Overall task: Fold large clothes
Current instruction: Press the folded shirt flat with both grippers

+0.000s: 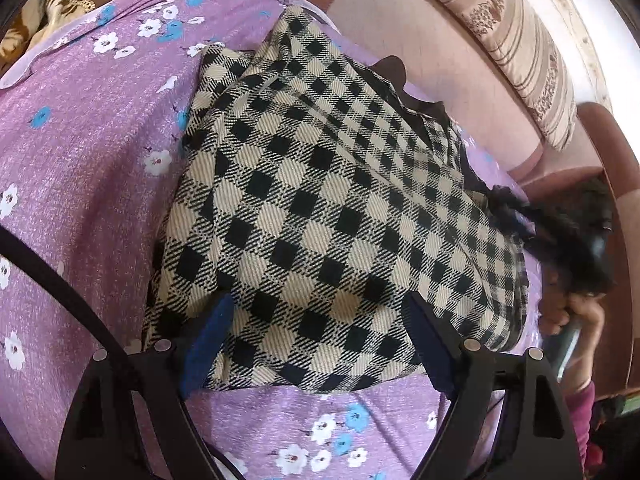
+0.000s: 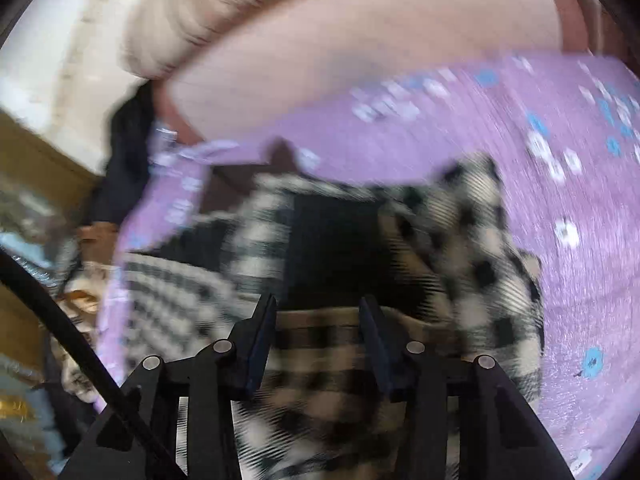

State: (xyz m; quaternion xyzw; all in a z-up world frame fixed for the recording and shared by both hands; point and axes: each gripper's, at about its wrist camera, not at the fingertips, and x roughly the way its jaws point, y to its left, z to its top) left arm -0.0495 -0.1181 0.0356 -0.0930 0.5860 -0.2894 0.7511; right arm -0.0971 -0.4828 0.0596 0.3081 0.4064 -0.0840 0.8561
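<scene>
Checked garment (image 1: 320,208) folded in thick bundle on purple floral bedsheet (image 1: 88,152), near pink headboard (image 1: 440,60). Left tool (image 1: 316,312) spread wide over near edge, gripping nothing. Right tool (image 2: 318,312) part-open above cloth; blurred, contact possibly none

A bed in a purple flowered sheet (image 1: 92,152) carries the folded checked garment (image 1: 320,208)

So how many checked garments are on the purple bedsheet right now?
1. The checked garment lies partly folded in the middle of the floral bedsheet, between the left gripper's open jaws. More clothes could be hidden beneath it.
</scene>
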